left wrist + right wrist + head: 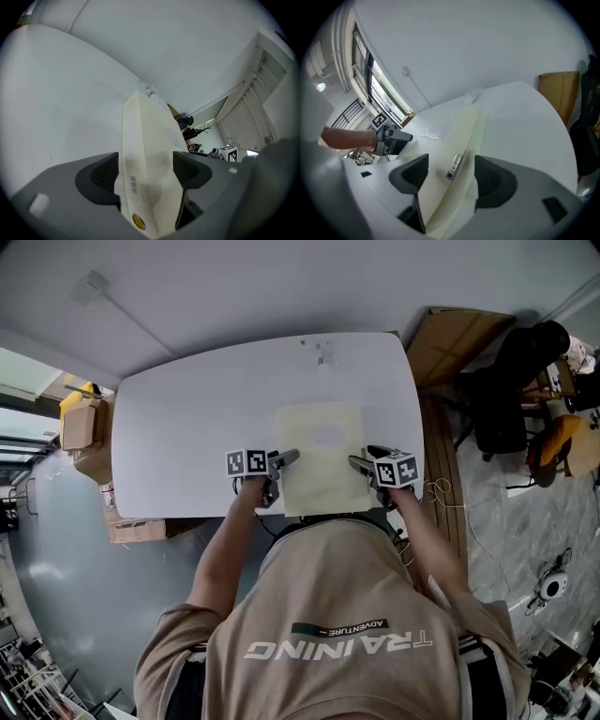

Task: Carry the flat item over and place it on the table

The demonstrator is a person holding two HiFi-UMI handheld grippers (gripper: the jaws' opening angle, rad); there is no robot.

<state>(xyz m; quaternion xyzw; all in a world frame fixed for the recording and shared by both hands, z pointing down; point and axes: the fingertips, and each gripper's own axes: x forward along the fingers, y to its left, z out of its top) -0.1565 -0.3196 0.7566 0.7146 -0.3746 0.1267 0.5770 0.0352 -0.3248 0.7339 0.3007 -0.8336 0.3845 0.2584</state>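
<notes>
The left gripper [145,174] is clamped on the flat item [146,140]. Its two dark ribbed jaws press against the item's opposite faces, and the item stands edge-on between them, with a small barcode label and a yellow dot near the held end. The right gripper [451,177] also grips the item, with one jaw on the broad cream face and the other against the outer side of the edge. A small printed tag sits on the item just between the jaws. In the head view the two grippers hold the item by its left and right edges, close to the corners nearest the person. The item is a pale cream rectangle with a faint lighter patch on its top face. It lies flat over the near part of the white table [187,418], and its near edge sits about at the table's front rim. The views do not show whether it rests on the surface or hangs just above it. A small clear scrap [324,353] lies well apart from it on the table's far side. Cardboard boxes [81,424] stand beside the table's left end, and a brown cardboard sheet [459,343] leans at its right end, next to a black chair [502,404]. The person wears a tan shirt [328,615].
</notes>
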